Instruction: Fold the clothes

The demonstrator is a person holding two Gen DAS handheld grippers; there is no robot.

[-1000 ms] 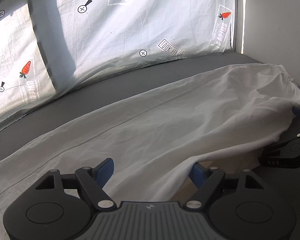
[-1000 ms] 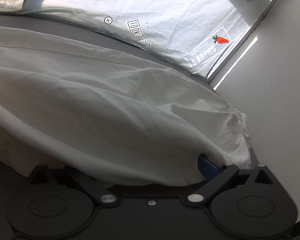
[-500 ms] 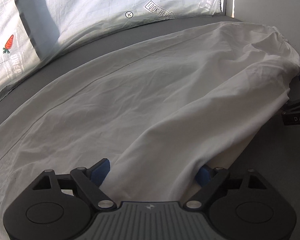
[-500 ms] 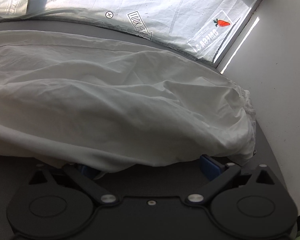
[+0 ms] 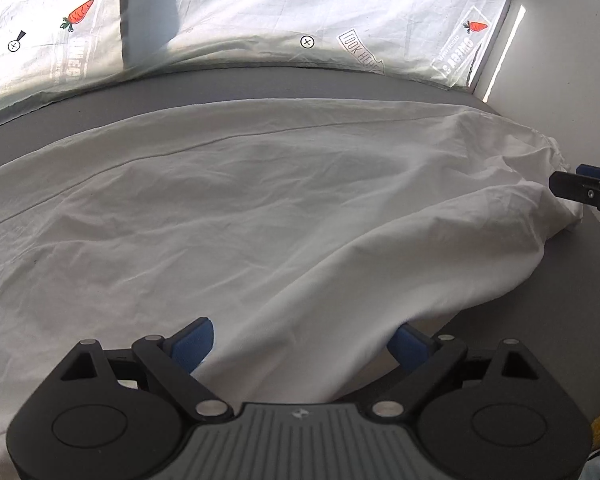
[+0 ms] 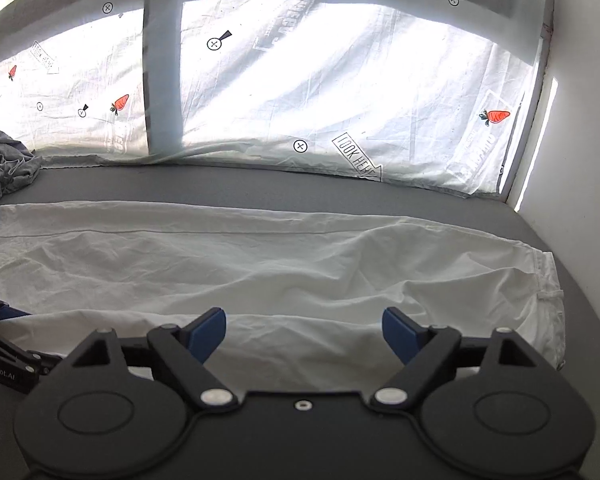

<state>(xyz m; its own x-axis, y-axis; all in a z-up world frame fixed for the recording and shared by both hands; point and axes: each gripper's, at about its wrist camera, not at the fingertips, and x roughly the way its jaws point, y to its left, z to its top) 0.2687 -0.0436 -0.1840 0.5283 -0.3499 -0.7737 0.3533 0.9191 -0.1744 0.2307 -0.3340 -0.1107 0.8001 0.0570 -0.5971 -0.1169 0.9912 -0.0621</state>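
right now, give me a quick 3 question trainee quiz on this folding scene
1. True or false: the right gripper is clamped on the white garment.
2. What lies between the fingers of the left gripper: A) a fold of the white garment, B) a grey shirt, C) nothing?
3. Fill in: the backdrop sheet is printed with orange ____.

Key: 1 false, its jaws stand open and clear of the cloth. 2 A, though the jaws are spread wide, so the cloth is draped there, not pinched. 3 carrots.
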